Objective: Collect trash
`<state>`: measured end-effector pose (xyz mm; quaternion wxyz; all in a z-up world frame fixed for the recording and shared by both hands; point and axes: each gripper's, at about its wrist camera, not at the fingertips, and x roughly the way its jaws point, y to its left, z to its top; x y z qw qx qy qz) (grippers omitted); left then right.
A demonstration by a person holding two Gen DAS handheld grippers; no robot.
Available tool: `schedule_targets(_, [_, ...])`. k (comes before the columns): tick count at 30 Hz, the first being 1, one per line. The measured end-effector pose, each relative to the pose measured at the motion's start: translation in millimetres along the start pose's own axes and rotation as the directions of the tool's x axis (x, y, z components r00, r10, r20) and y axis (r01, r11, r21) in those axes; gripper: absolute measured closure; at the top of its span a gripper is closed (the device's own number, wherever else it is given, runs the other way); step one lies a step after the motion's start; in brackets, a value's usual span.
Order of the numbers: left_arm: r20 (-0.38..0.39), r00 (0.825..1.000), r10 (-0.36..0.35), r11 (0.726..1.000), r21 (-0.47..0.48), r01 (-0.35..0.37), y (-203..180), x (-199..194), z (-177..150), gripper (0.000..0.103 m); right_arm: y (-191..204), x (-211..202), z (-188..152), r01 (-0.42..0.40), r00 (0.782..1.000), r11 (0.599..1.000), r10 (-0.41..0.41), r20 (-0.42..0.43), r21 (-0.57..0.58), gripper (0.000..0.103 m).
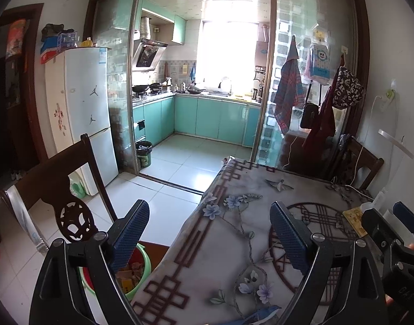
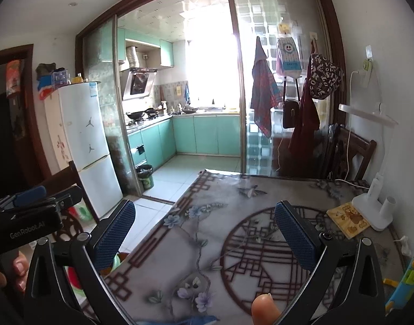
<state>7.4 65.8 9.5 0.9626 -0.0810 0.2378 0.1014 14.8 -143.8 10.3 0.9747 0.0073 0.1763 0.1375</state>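
Both tongs, left gripper (image 1: 209,233) and right gripper (image 2: 205,233), gape wide, empty. Green bin (image 1: 141,276) trash looks light, crushable cardboard; pinch edges.

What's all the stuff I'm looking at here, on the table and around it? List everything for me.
Table: one, grey floral cloth with dark red lattice pattern, foreground.
Green bin: one, holding cardboard scraps, on the floor by the table's left edge.
Yellow booklet: one, flat on the table's right side.
Desk lamp: one, white, beside the booklet near the wall.
Wooden chair: one, dark brown, left of the table.
Fridge: one, white, with stickers, left of the kitchen doorway.
Kitchen bin: one, dark-lined, just inside the doorway.
Plaid cloth: one, hanging on the glass panel.
Left gripper: blue pads, open, empty.
Right gripper: blue pads, open, empty.
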Motion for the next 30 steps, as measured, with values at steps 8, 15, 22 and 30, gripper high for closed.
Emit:
schedule_targets(8, [-0.005, 1.000, -0.002, 1.000, 0.012, 0.002, -2.9, 2.3, 0.5, 0.012, -6.0, 0.7, 0.5, 0.018, 1.000, 1.000, -0.017, -0.011, 0.015, 0.000])
schedule_targets(15, [-0.010, 1.000, 0.003, 1.000, 0.012, -0.003, -0.6, 4.0, 1.4, 0.012, -13.1, 3.7, 1.4, -0.001, 0.999, 0.998, 0.004, -0.048, 0.058, 0.000])
schedule_targets(22, [-0.013, 1.000, 0.004, 1.000, 0.012, -0.004, 0.8, 4.4, 1.3, 0.012, -20.7, 6.4, 0.8, -0.024, 0.996, 0.993, 0.033, -0.078, 0.117, 0.000])
schedule_targets(30, [-0.029, 1.000, -0.010, 0.999, 0.047, 0.012, -1.7, 7.5, -2.8, 0.012, -22.7, 7.3, -0.8, -0.015, 0.996, 0.992, 0.025, -0.082, 0.125, 0.000])
